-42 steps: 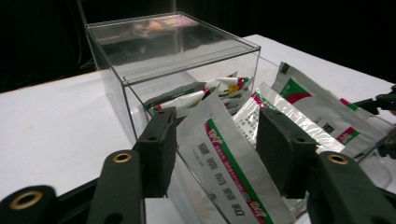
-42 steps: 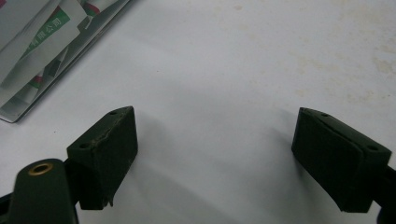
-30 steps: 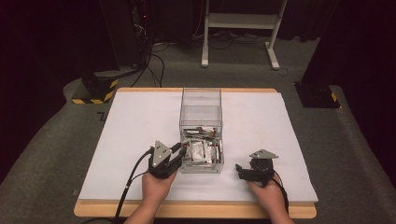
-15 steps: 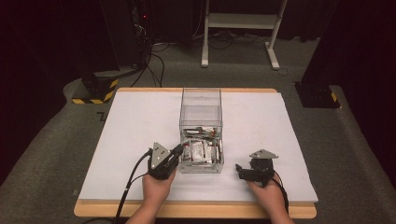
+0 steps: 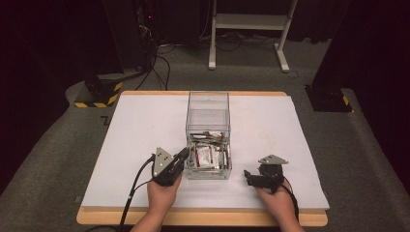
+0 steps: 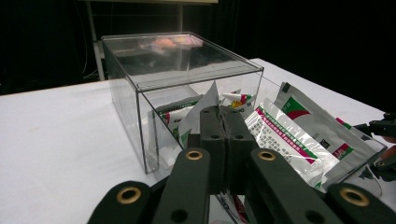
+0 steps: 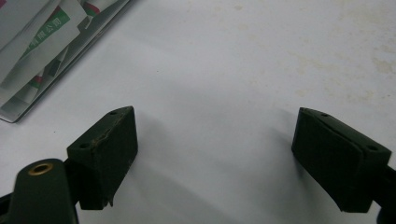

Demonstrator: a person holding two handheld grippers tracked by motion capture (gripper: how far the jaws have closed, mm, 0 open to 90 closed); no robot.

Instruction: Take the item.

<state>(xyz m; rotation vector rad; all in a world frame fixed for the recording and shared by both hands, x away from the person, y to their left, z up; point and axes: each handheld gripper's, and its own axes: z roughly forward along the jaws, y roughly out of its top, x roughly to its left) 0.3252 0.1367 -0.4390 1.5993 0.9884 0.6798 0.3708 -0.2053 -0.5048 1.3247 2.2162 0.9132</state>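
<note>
A white sheet (image 5: 145,130) covers the pale wooden table (image 5: 203,218), whose bare edge shows along the bottom of the high view. Grey carpet (image 5: 48,159) surrounds the table, and beyond it the room is dark: a black stand with yellow-and-black hazard stripes (image 5: 99,92) sits at upper left, cables (image 5: 162,65) trail across the floor, and a white metal frame (image 5: 246,29) stands at top centre.

In the middle of the sheet rests a clear plastic box (image 5: 208,130), with a loose heap of white sachets printed in green and red (image 5: 209,154) in its nearer part.

The left gripper (image 5: 183,155) lies at lower left of centre, right against the box's near left corner. In the left gripper view its jaws have just been closing and now meet flat against each other, with the upturned corner of a white sachet (image 6: 201,109) rising just behind the tips; whether they pinch it I cannot tell.

The right gripper (image 5: 247,177) sits at lower right, apart from the box, its jaws spread wide above bare sheet (image 7: 219,93) in the right gripper view.
</note>
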